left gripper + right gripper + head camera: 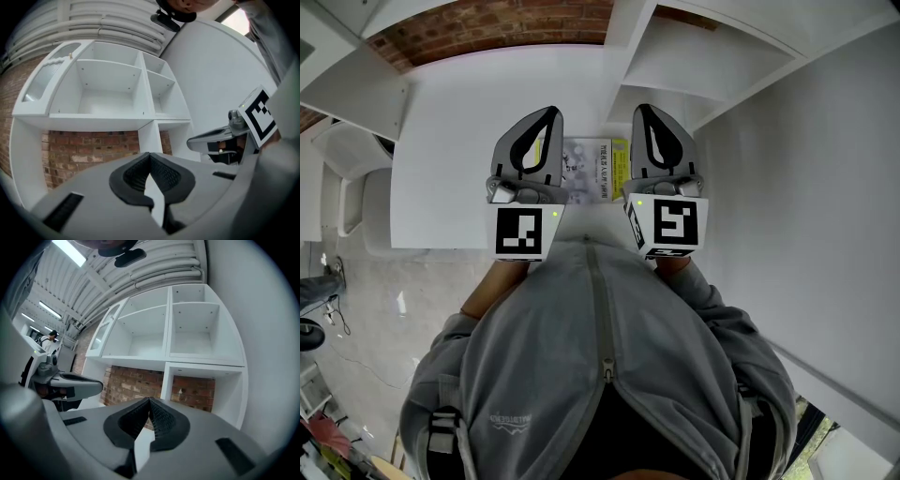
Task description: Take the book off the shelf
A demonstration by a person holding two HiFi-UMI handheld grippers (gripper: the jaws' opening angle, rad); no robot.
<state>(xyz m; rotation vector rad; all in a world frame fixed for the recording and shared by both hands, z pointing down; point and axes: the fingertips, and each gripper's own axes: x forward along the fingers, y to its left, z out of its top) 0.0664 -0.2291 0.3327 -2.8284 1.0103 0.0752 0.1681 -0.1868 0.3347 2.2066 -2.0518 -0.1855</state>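
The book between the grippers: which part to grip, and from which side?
Probably its yellow-striped right edge, right gripper coming level from the right: the book lies flat on the white table, so only a thin edge fits the jaws.

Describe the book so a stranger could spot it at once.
Find the white shelf unit against the brick wall, then the white surface below it. The book lies flat there, its pale printed cover and yellow strip the only colour on plain white.
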